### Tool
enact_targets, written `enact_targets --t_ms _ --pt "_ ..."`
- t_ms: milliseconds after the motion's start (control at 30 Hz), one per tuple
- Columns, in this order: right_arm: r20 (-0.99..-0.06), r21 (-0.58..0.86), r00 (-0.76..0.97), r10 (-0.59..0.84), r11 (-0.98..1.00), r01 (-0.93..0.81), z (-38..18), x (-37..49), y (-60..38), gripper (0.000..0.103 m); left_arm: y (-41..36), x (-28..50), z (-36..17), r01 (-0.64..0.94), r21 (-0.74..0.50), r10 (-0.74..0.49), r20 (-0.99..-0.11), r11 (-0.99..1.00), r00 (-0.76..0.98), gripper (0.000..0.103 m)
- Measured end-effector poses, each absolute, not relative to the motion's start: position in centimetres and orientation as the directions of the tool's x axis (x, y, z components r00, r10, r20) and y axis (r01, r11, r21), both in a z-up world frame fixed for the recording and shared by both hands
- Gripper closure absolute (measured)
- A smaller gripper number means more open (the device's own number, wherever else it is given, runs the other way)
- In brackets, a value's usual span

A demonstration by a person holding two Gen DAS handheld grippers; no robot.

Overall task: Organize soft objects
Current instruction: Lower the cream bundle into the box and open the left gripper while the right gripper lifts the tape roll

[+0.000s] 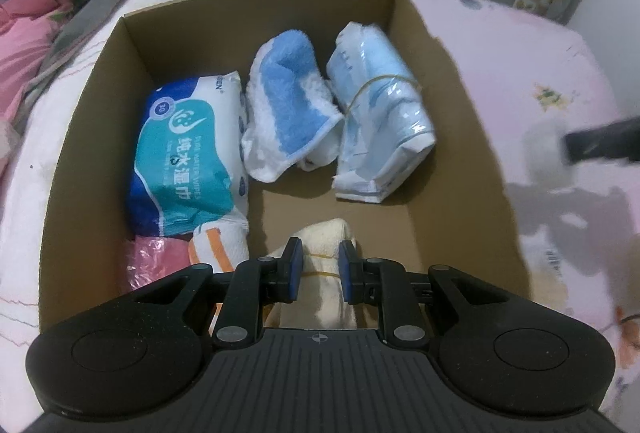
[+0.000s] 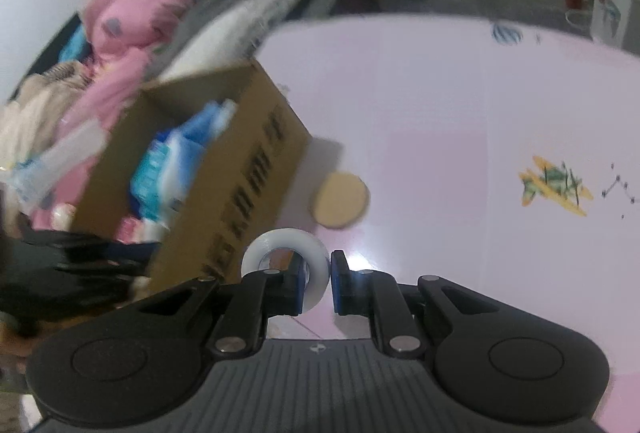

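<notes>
Lowering into box (image 1: 80,137), left gripper (image 1: 320,269) nearly closed, pads pressed on both sides of cream towel roll (image 1: 324,237). Roll bound by yellow rubber bands, long axis running near to far, straight ahead along the fingers, far end poking past the tips over bare floor at near middle of box. Free spot for it directly below and just ahead, between wipes pack (image 1: 188,153) on left and right wall; left hand clearly the one placed for the drop.

Right gripper (image 2: 318,281) outside box, over pink sheet (image 2: 440,113), pads clamped on rim of tape roll (image 2: 286,253), ring standing on edge, hole facing camera. Tan disc (image 2: 340,199) lying on sheet just beyond, beside box corner.

Counted inside box: one wipes pack, one blue-and-white towel (image 1: 288,105), one clear-wrapped blue bundle (image 1: 380,113) with rubber band, one orange-striped roll (image 1: 218,245), one pink packet (image 1: 156,261), plus cream roll in hand. Six soft things in all, one box.
</notes>
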State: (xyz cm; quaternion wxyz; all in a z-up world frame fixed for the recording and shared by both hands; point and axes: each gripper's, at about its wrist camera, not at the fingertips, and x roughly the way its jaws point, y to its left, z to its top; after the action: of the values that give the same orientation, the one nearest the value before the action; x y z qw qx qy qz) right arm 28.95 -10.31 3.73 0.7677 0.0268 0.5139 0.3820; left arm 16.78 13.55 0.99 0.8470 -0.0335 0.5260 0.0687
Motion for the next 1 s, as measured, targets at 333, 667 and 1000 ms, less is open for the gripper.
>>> enact_targets --t_ms 333,667,1000 --pt "-0.678 0.405 0.185 0.711 0.572 -0.713 11.4 24.4 -8.1 0.103 15.3 16.3 1.5 -0.172 -0.054 0.032 -0.887 0.984 0.461 0.079" --pt "-0.740 0.340 0.108 0.663 0.508 -0.791 12.0 21.7 -3.1 0.103 18.9 14.2 4.9 -0.275 -0.150 0.026 -0.836 0.950 0.548 0.068" --pt "-0.879 0.147 0.089 0.469 0.443 -0.884 9.1 20.0 5.4 0.103 20.8 11.4 9.4 -0.319 -0.187 0.081 -0.740 0.929 0.668 0.046"
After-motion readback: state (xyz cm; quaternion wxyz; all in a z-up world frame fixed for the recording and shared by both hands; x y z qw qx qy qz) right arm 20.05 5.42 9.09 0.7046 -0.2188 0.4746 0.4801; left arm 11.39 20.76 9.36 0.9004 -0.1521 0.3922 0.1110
